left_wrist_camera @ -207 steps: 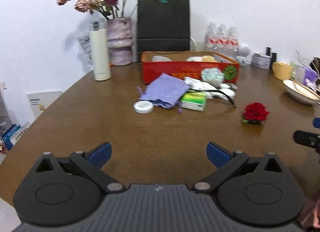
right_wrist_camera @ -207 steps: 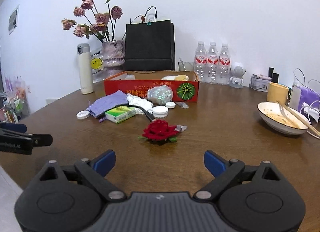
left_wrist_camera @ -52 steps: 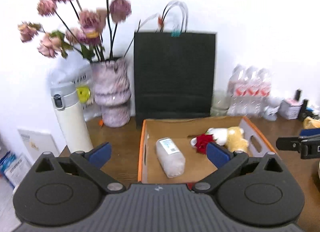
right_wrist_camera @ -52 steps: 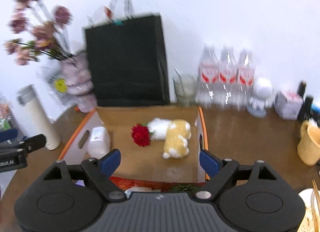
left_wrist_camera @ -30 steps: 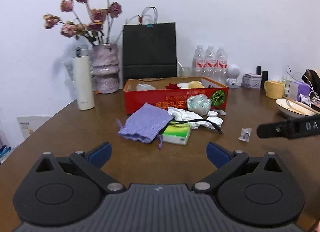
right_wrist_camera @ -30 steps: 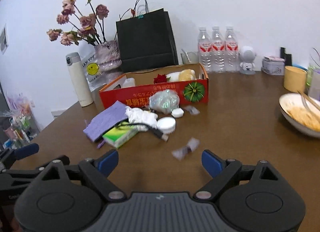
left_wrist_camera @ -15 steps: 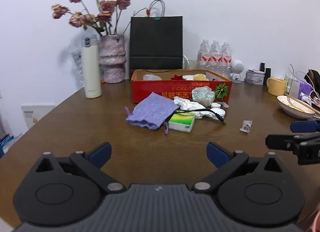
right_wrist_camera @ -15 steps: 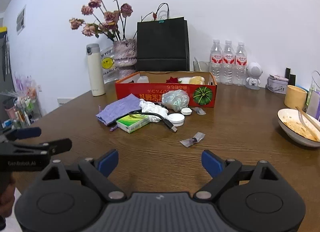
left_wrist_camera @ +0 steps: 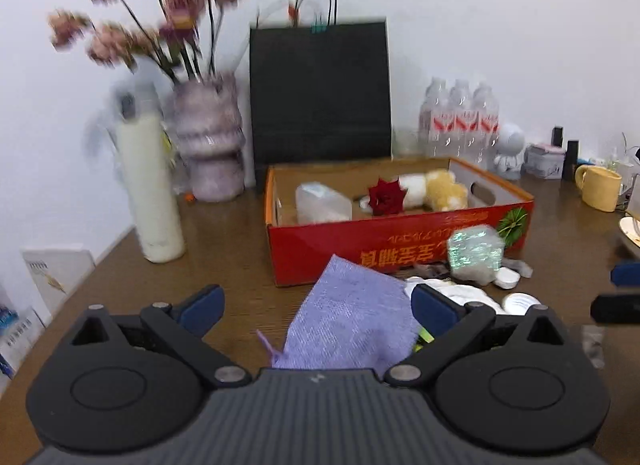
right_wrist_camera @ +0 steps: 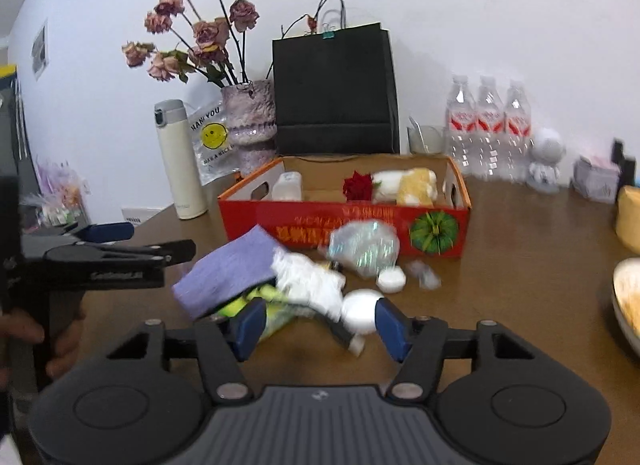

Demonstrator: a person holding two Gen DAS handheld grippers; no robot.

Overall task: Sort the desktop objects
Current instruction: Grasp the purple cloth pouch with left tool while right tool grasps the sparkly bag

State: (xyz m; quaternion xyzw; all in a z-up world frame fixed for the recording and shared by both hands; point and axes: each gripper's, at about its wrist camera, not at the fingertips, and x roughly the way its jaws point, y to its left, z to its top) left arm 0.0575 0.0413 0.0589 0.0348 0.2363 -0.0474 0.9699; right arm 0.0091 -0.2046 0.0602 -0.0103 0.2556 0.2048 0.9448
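Observation:
An open red cardboard box [left_wrist_camera: 400, 239] [right_wrist_camera: 344, 221] stands mid-table; it holds a red rose [left_wrist_camera: 386, 196] [right_wrist_camera: 357, 185], a plush toy [left_wrist_camera: 436, 191] and a clear packet [left_wrist_camera: 322, 201]. In front of it lies a pile: a purple cloth pouch [left_wrist_camera: 352, 321] [right_wrist_camera: 232, 269], white crumpled material [right_wrist_camera: 310, 279], a green pack [right_wrist_camera: 272, 311], an iridescent bag [left_wrist_camera: 474, 255] [right_wrist_camera: 364, 247], and white round lids [right_wrist_camera: 360, 311]. My left gripper [left_wrist_camera: 316, 307] is open over the pouch. My right gripper [right_wrist_camera: 320, 323] is open, close above the pile.
A white thermos [left_wrist_camera: 150, 201], a vase of dried roses [left_wrist_camera: 208, 145], a black paper bag [left_wrist_camera: 320, 93] and water bottles [right_wrist_camera: 488, 129] stand behind the box. A yellow mug [left_wrist_camera: 598, 187] and a bowl [right_wrist_camera: 626, 301] are at the right.
Both grippers have moved forward toward the pile in front of the box, which now looms much larger. Both stay open and empty.

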